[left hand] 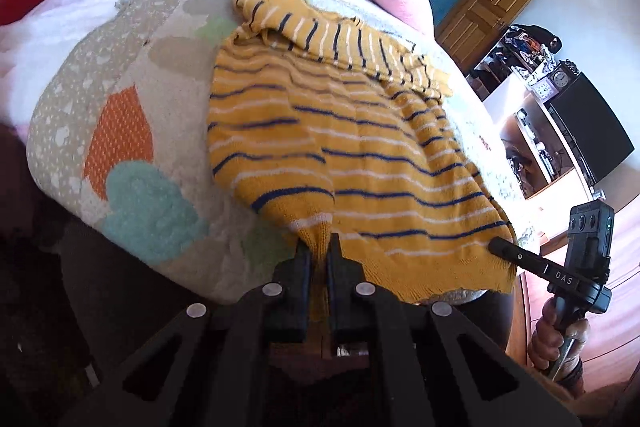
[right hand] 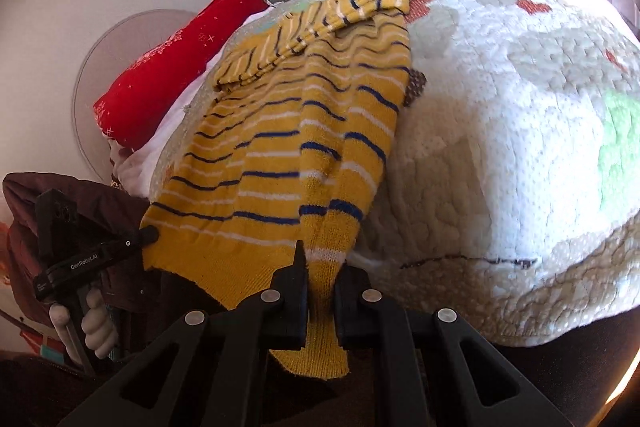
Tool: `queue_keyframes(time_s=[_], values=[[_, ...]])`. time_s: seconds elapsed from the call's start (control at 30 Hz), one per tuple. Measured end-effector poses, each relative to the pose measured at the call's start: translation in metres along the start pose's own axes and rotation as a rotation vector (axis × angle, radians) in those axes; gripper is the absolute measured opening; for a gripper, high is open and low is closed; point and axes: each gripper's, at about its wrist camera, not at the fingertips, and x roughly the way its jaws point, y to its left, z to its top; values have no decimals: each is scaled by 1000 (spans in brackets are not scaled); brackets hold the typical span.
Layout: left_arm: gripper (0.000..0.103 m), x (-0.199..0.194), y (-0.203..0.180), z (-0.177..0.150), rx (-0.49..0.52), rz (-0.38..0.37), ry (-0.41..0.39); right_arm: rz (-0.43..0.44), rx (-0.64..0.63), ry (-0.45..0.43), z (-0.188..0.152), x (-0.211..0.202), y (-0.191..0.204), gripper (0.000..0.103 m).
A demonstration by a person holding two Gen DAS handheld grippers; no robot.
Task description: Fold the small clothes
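So far the fold is only beginning. The sweater (left hand: 340, 147), mustard with blue and white stripes, is lying on a patterned blanket (left hand: 132, 131) over a bed, its hem hanging toward the near edge. At the far end a sleeve (left hand: 320, 27) is already lying folded across the chest. The left hand-held gripper (left hand: 319, 259) is clenching on a ribbed cuff by the hem, cloth showing between its jaws. The right hand-held gripper (right hand: 320, 271) is likewise pinching the other cuff and hem (right hand: 320, 315), with knit hanging below its pads. Each is also showing at the hem's corner in the other's view. Judging from this, both near corners are taken and the main fold, bringing the hem up toward the collar, is not yet made. The body is lying nearly flat, a little rippled.
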Motion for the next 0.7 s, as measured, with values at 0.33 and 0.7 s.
queue_keyframes(time_s=[0.33,0.7], values=[[6,16,-10,110,-6,25,-128,3,-110,-173,127,4,49,10],[6,99,-1,249,-14,125,-80,-108,-73,-154,272,80,42,10]])
